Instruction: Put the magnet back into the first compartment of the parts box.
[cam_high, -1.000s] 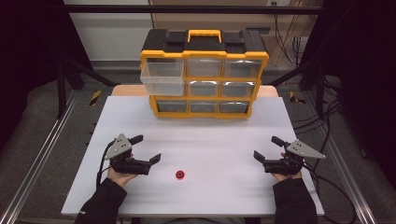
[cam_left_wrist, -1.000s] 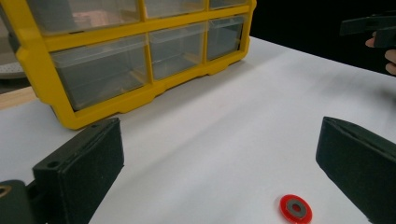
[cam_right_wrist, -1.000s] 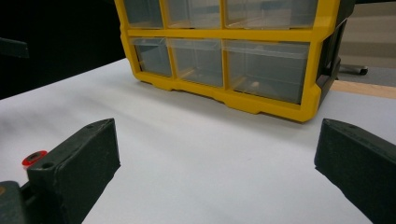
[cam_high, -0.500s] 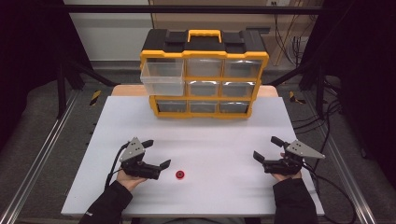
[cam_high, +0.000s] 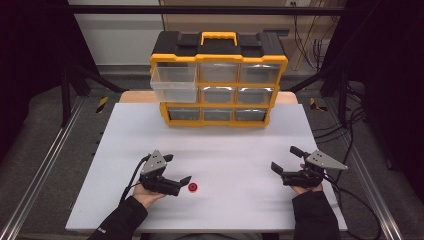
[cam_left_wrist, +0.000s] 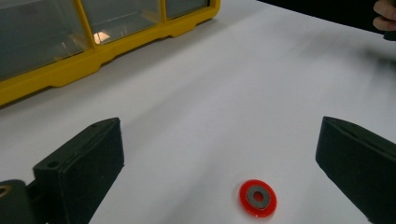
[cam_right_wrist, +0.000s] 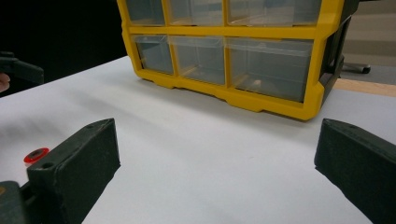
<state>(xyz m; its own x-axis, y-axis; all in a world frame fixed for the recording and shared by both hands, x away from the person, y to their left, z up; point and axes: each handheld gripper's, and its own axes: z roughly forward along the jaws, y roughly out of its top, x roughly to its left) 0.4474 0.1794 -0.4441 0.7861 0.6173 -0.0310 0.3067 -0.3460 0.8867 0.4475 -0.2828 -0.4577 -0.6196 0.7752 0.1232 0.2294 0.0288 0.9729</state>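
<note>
Closing in from above — left gripper spread, red washer just right of its jaws at lower centre; right gripper spread, empty. Left gripper view: washer low between jaws, ungrasped. Right gripper view: organizer ahead — pickup and stowing presumably remain.

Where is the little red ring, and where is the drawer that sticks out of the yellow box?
red ring (cam_left_wrist: 258, 198): left gripper view, on its grey middle.
open drawer (cam_high: 174, 84): high view, on its clear front wall.
</note>
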